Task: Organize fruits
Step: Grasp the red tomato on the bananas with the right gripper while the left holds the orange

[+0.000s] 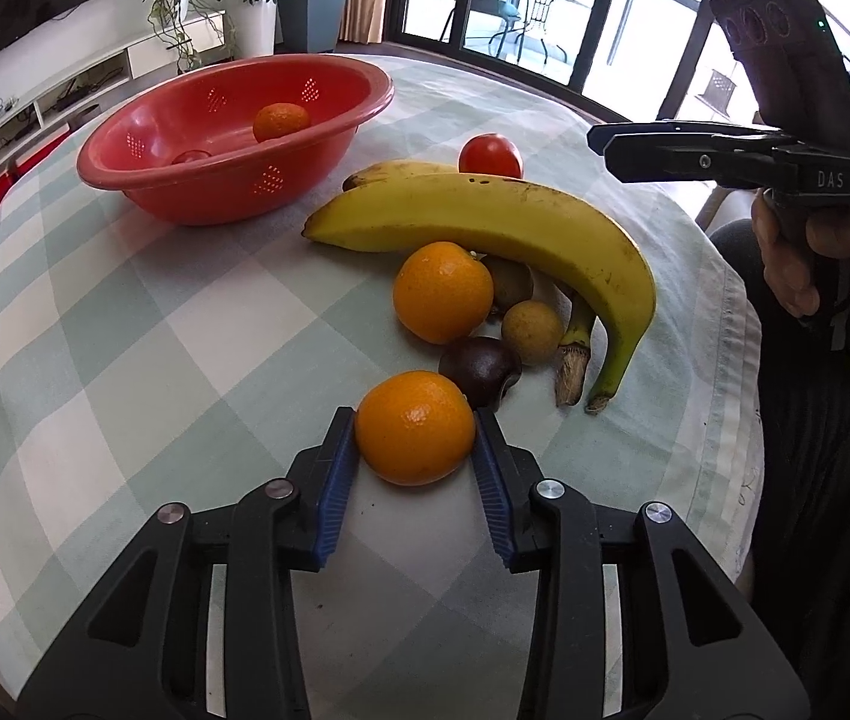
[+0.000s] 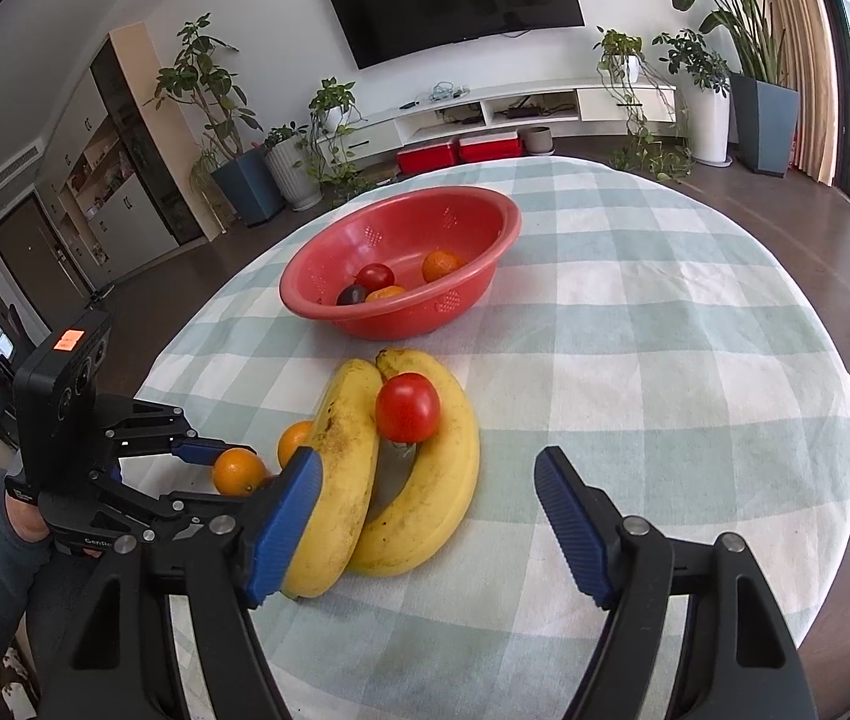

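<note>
My left gripper (image 1: 415,423) is shut on an orange (image 1: 414,427) that rests on the checked tablecloth (image 1: 125,324); it also shows in the right wrist view (image 2: 239,471). Beyond it lie a second orange (image 1: 442,292), a dark plum (image 1: 480,371), two small brown fruits (image 1: 531,324), two bananas (image 1: 502,222) and a red tomato (image 1: 489,156). The red colander bowl (image 2: 401,258) holds an orange (image 2: 441,265), a tomato (image 2: 374,276) and other fruit. My right gripper (image 2: 427,480) is open and empty, hovering above the bananas (image 2: 425,468) and tomato (image 2: 407,408).
The round table's edge (image 2: 844,420) drops off to a dark wood floor on the right. Potted plants (image 2: 712,90), a TV stand and glass doors surround the table. The person's right hand (image 1: 814,252) holds the other gripper at the right of the left view.
</note>
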`<action>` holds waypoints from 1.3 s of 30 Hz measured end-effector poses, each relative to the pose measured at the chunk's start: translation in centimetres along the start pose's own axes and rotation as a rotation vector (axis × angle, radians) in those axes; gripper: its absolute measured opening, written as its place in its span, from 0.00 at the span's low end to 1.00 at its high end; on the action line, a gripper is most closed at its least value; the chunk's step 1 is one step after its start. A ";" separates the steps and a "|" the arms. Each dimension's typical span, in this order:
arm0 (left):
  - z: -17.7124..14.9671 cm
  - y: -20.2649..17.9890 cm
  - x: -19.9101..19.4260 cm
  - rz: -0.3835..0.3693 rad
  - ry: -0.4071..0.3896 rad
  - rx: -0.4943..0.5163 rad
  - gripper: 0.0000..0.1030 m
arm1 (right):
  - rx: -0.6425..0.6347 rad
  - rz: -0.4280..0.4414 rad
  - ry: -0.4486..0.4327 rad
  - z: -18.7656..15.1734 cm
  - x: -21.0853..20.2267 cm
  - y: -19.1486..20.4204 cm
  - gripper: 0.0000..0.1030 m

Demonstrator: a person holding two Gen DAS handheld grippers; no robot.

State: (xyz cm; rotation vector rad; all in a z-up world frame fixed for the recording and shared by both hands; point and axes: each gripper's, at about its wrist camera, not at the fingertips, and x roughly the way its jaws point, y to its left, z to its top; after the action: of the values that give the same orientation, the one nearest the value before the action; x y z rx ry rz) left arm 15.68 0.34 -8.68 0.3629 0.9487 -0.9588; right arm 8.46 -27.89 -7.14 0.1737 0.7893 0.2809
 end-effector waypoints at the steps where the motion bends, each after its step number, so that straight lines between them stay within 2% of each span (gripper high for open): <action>1: -0.1 0.0 0.0 -0.001 -0.001 -0.003 0.35 | -0.002 -0.001 0.002 0.1 0.1 0.0 0.74; 12: -0.2 1.0 -1.4 0.020 -0.068 -0.070 0.35 | -0.019 -0.002 -0.002 1.5 1.6 0.6 0.73; 16: -0.2 1.3 -1.8 0.028 -0.088 -0.094 0.35 | -0.013 0.017 0.025 2.1 2.9 0.7 0.64; 25: -0.3 1.4 -2.1 0.018 -0.104 -0.100 0.35 | 0.048 0.051 0.065 2.4 4.7 0.0 0.59; 35: -0.3 1.5 -2.7 0.015 -0.130 -0.115 0.35 | 0.061 0.101 0.086 2.7 5.1 0.1 0.46; 39: -0.3 1.5 -2.7 0.012 -0.133 -0.119 0.35 | 0.068 0.107 0.089 2.7 5.2 0.0 0.45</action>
State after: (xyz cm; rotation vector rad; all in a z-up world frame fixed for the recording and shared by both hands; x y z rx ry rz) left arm 16.17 2.78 -6.81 0.2014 0.8765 -0.8996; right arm 13.91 -26.40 -8.74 0.2688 0.8801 0.3649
